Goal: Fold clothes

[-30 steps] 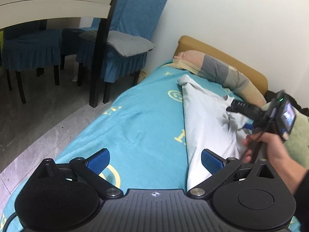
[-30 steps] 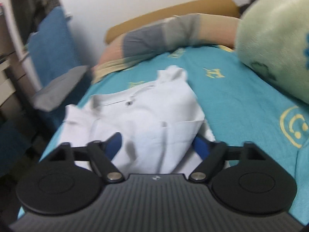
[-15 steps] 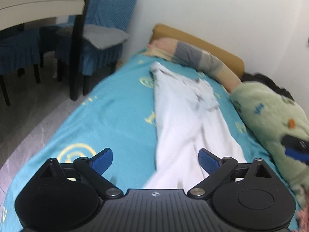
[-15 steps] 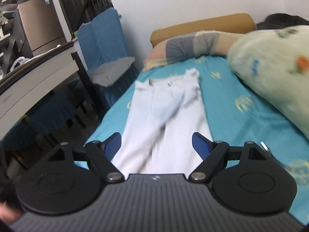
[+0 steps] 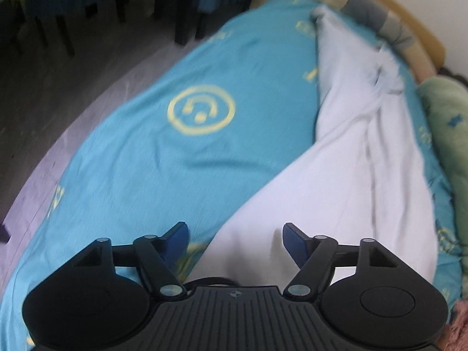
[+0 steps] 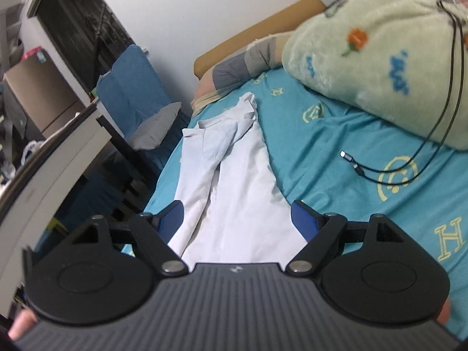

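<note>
Left wrist view: the left tongs (image 5: 235, 238) point steeply down at the near end of the white garment (image 5: 345, 175), which lies lengthwise along the right half of the bed (image 5: 175, 152). Its near left hem edge runs between the two blue pads; the jaws are closing, still apart, and no pad presses the cloth yet. The step in hand looks like taking hold of this near end for a fold toward the far end. The next move calls for lowering a little so the pads pinch the hem rather than the sheet, then closing fully. The picture is blurred, so how many cloth layers sit there I cannot tell

Right wrist view: the right tongs (image 6: 237, 219) stand wide and hold nothing. The garment (image 6: 234, 181) stretches away from them toward the pillow (image 6: 234, 67), collar at the far end, its near end just under and between the pads. A cable (image 6: 380, 172) lies on the sheet to the right, apart from the cloth. These tongs need to drop onto the near right corner and close
</note>
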{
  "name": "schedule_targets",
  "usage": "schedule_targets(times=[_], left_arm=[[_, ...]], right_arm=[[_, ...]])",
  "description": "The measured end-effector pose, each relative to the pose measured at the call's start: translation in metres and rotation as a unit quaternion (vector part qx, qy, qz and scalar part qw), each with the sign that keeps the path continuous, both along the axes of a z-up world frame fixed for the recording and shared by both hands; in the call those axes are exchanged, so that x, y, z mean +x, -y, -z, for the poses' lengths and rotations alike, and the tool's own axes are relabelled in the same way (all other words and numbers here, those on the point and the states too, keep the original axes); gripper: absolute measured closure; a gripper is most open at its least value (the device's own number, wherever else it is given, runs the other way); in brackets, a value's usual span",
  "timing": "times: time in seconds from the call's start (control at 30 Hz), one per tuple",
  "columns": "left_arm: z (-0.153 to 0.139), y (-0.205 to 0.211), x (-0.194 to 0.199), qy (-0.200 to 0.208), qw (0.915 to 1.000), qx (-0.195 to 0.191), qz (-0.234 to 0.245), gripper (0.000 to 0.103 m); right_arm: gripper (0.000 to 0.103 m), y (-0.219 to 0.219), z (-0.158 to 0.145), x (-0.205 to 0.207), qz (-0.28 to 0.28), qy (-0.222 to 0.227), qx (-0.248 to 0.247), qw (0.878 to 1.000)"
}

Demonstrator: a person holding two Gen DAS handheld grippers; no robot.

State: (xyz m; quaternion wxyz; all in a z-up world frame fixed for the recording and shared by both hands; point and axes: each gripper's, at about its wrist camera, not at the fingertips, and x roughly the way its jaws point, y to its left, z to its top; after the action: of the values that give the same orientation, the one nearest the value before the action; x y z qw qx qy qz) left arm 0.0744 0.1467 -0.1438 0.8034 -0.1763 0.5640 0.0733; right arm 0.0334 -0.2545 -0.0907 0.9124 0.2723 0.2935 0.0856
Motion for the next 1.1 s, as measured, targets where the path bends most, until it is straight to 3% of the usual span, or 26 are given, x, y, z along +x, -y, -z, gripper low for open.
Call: schedule_targets(times=[0.1,0.23,0.27,0.37,0.47,0.7,0.8,0.97,1.1], left_arm=[[0.006,0.0,0.0,-0.03,0.9995,0.003,-0.003,0.048],[0.001,0.003,-0.004,-0.043,0.9989,0.019,0.007,0.095],[-0.004,0.006,-0.006,-0.037,0.9988,0.027,0.018,0.097],[-0.03,0.025,-0.018,0.007,0.9945,0.082,0.064,0.101],[-0.056,0.049,-0.033,0.053,0.9832,0.126,0.122,0.101],[-0.086,0.118,-0.066,0.128,0.9552,0.12,0.238,0.102],[-0.076,0.14,-0.075,0.122,0.9558,0.084,0.254,0.102],[-0.041,0.151,-0.068,0.082,0.9685,0.015,0.235,0.102],[-0.011,0.153,-0.057,0.04,0.9757,-0.009,0.215,0.102]], right_arm=[[0.021,0.007,0.01,0.006,0.003,-0.021,0.027,0.999],[0.021,0.016,0.019,0.012,0.006,-0.043,0.067,0.997],[0.021,0.018,0.02,0.012,0.007,-0.043,0.075,0.996],[0.02,0.019,0.018,0.011,0.009,-0.037,0.08,0.996],[0.02,0.015,0.012,0.008,0.003,-0.023,0.071,0.997],[0.02,0.006,0.004,0.01,-0.029,-0.005,0.048,0.998],[0.02,0.002,0.003,0.01,-0.036,0.0,0.029,0.999],[0.02,0.0,0.006,0.013,-0.044,-0.009,0.028,0.999],[0.02,0.0,0.01,0.015,-0.044,-0.02,0.026,0.998]])
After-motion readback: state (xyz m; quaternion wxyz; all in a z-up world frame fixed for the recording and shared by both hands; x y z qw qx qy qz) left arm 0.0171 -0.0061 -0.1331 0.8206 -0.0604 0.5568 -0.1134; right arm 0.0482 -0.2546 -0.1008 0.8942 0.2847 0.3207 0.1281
